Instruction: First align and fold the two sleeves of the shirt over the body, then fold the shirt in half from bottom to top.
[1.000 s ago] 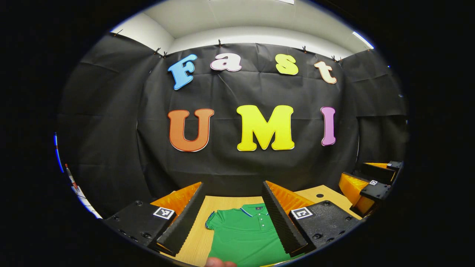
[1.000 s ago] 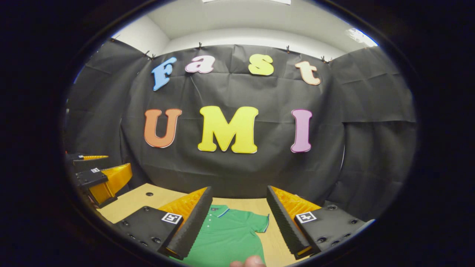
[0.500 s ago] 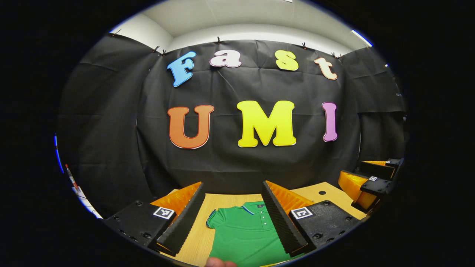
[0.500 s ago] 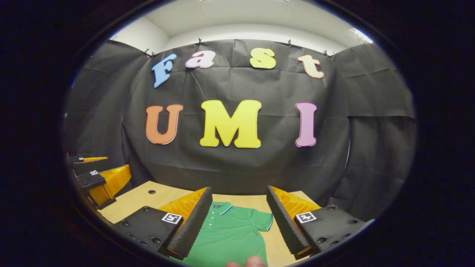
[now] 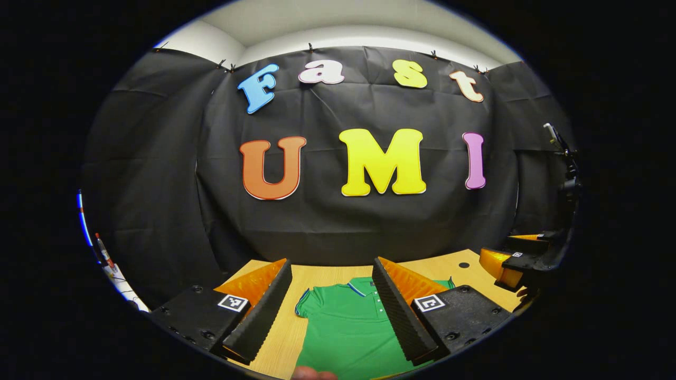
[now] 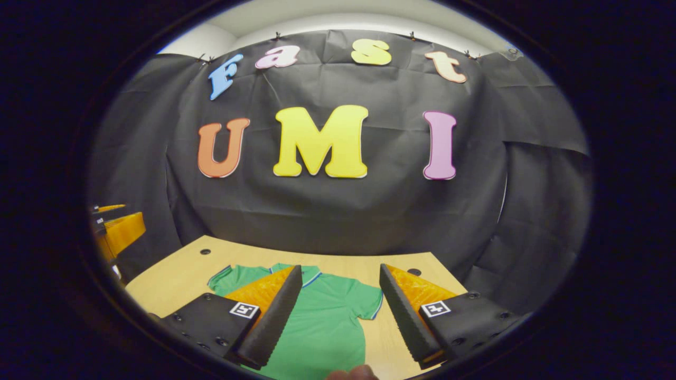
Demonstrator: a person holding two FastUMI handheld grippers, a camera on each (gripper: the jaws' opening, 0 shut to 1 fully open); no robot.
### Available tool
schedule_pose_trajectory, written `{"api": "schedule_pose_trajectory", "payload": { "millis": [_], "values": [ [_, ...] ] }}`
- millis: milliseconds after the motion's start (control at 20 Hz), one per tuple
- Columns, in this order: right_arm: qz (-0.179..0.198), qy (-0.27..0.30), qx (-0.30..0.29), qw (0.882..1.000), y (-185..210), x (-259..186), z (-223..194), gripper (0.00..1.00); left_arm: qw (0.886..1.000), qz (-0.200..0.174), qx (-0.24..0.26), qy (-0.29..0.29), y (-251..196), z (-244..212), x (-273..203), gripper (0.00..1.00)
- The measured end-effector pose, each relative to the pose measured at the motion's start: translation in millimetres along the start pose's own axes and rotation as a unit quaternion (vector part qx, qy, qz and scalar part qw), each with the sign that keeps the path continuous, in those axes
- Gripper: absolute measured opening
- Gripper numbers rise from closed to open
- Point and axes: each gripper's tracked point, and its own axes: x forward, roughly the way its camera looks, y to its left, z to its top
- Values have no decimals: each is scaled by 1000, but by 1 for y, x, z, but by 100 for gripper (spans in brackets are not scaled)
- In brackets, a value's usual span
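Meanwhile both views had tipped downward; the left gripper point(image 5: 331, 282) and right gripper point(image 6: 340, 287) hung wide open and empty over the green shirt point(image 6: 327, 316), lying flat mid-tabletop point(image 6: 169, 279), sleeves unfolded.

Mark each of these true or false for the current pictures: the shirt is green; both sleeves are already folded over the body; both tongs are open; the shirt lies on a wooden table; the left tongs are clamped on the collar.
1. The shirt is green. True.
2. Both sleeves are already folded over the body. False: the sleeves spread out to the sides, as the right gripper view shows.
3. Both tongs are open. True: the left tongs and the right tongs each show a wide gap between their fingers.
4. The shirt lies on a wooden table. True.
5. The left tongs are clamped on the collar. False: they are open, holding nothing.
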Motion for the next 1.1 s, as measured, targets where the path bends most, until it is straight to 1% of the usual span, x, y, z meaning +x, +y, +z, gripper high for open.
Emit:
{"api": "schedule_pose_trajectory", "payload": {
  "millis": [50,200,350,500,650,700,750,800,850,900,1050,1100],
  "values": [
    [-1,7,0,1000,-7,7,-6,95,1000,0,1,3,-2,-2,-2,98],
    [-9,27,8,1000,-27,34,-22,95,1000,2,7,4,-5,-1,-2,98],
    [-14,58,0,998,-46,65,-43,95,1000,6,7,6,-9,-3,3,98],
    [-16,74,-7,997,-65,95,-57,95,1000,13,4,12,-13,-6,4,98],
    [-16,99,7,995,-80,125,-79,95,1000,19,9,19,-14,-10,4,98],
    [-17,110,14,994,-86,135,-89,95,999,22,11,21,-13,-10,4,98],
    [-18,121,20,992,-91,146,-99,93,999,25,12,25,-13,-12,3,98],
    [-21,133,25,991,-97,156,-111,95,999,26,14,29,-13,-15,3,98],
    [-23,146,29,989,-101,166,-122,93,999,29,17,33,-12,-17,3,98],
    [-23,158,34,987,-105,178,-133,93,999,31,21,36,-12,-17,3,98],
    [-26,197,57,978,-112,202,-171,93,998,34,37,48,-16,-25,6,98],
    [-26,208,62,976,-114,211,-183,95,997,32,39,50,-19,-27,7,98]
  ]
}}
